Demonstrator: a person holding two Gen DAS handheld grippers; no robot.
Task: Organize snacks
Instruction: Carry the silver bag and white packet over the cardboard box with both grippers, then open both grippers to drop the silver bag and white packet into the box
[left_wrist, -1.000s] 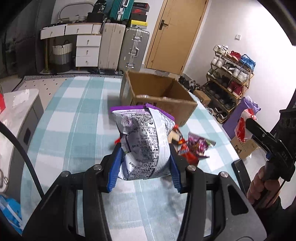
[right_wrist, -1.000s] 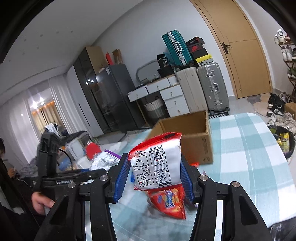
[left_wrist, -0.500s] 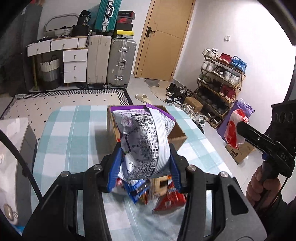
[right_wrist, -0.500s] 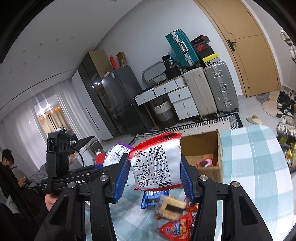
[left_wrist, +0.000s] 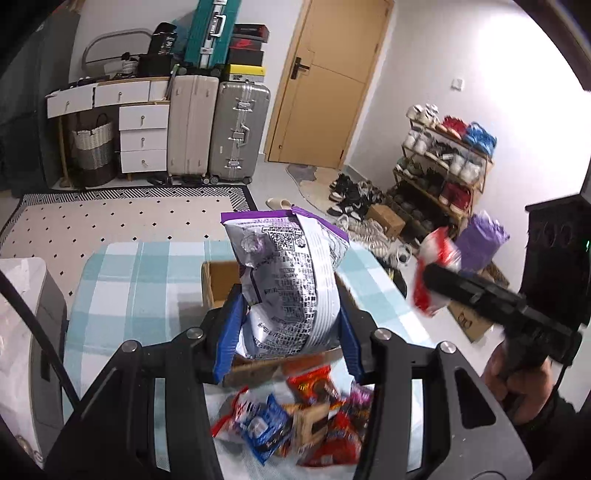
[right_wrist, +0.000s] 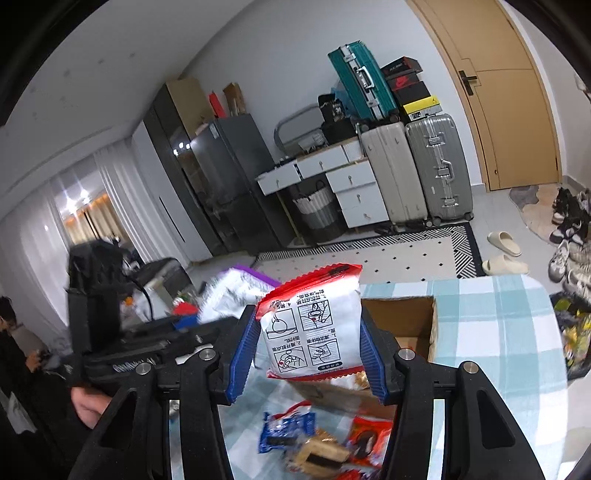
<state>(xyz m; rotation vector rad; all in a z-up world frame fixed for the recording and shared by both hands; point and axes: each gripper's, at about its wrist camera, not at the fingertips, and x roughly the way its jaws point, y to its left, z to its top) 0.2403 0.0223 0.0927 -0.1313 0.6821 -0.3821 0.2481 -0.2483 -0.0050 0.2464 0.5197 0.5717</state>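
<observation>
My left gripper (left_wrist: 288, 332) is shut on a silver and purple snack bag (left_wrist: 288, 280), held high above the open cardboard box (left_wrist: 218, 280). My right gripper (right_wrist: 308, 350) is shut on a white and red snack packet (right_wrist: 314, 328), held above the same box (right_wrist: 402, 325). The right gripper with its packet also shows at the right of the left wrist view (left_wrist: 436, 280). The left gripper and its bag show at the left of the right wrist view (right_wrist: 236, 291). A pile of loose snack packets (left_wrist: 295, 424) lies on the checked tablecloth in front of the box.
The table with the teal checked cloth (left_wrist: 140, 280) ends near the box's far side. Beyond are a patterned rug (left_wrist: 110, 218), suitcases (left_wrist: 218, 129), a drawer unit (left_wrist: 142, 136), a door and a shoe rack (left_wrist: 439, 170). A white cabinet (left_wrist: 22, 314) stands left.
Both grippers have risen with their packets and moved toward the box. The box and the snack pile now sit lower in both views.
</observation>
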